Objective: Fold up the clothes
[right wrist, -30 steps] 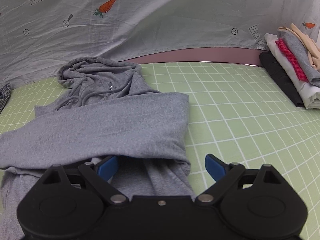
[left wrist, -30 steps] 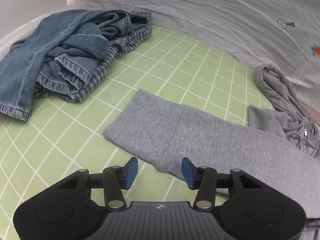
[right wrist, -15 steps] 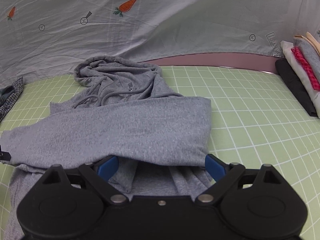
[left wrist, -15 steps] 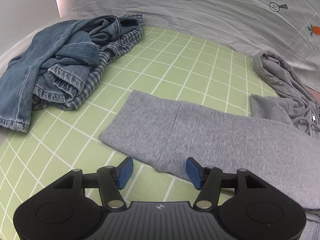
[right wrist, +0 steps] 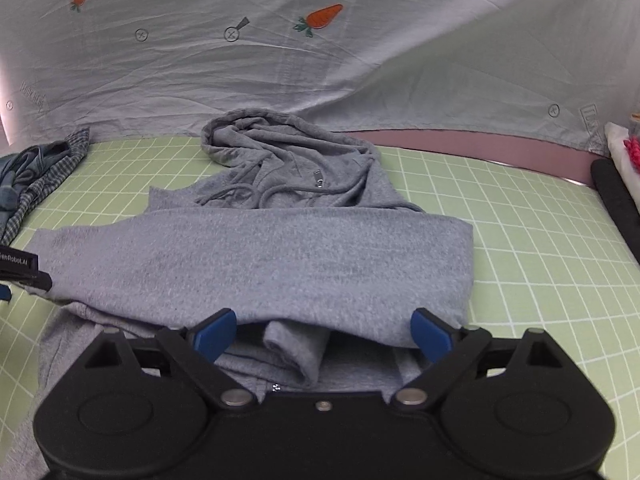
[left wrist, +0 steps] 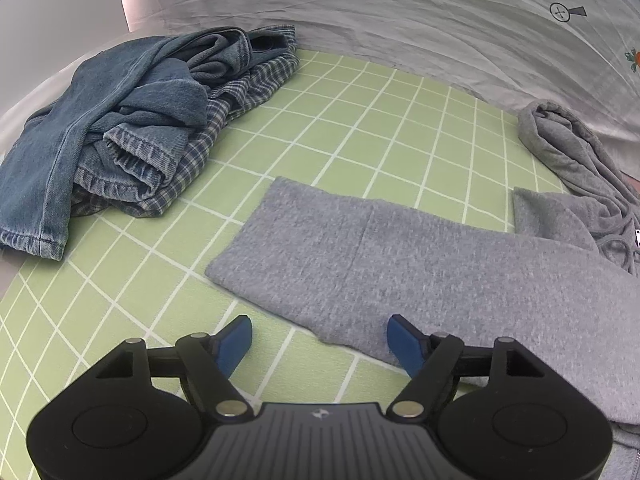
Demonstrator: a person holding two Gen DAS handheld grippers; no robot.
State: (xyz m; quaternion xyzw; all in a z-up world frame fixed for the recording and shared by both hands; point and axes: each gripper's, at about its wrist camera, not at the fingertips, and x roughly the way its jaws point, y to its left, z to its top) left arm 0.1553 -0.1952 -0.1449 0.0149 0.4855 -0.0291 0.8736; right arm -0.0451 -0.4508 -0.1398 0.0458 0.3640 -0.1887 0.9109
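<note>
- Green grid mat (left wrist: 360, 128) lies under everything.
- Grey hoodie (right wrist: 256, 264) lies ahead of both grippers, a sleeve (left wrist: 360, 248) folded across it.
- Left gripper (left wrist: 320, 340): jaws have just been opening, empty, at the sleeve's near edge.
- Right gripper (right wrist: 322, 334): jaws spread, straddling bunched fabric, not pinching.

Left gripper (left wrist: 320, 340) at six o'clock, jaws just opened wide with nothing gripped, grey hoodie (left wrist: 420, 256) sleeve flat on green grid mat (left wrist: 360, 120), hood at three o'clock, jeans (left wrist: 100, 140) on checked shirt (left wrist: 224, 120) at ten o'clock
</note>
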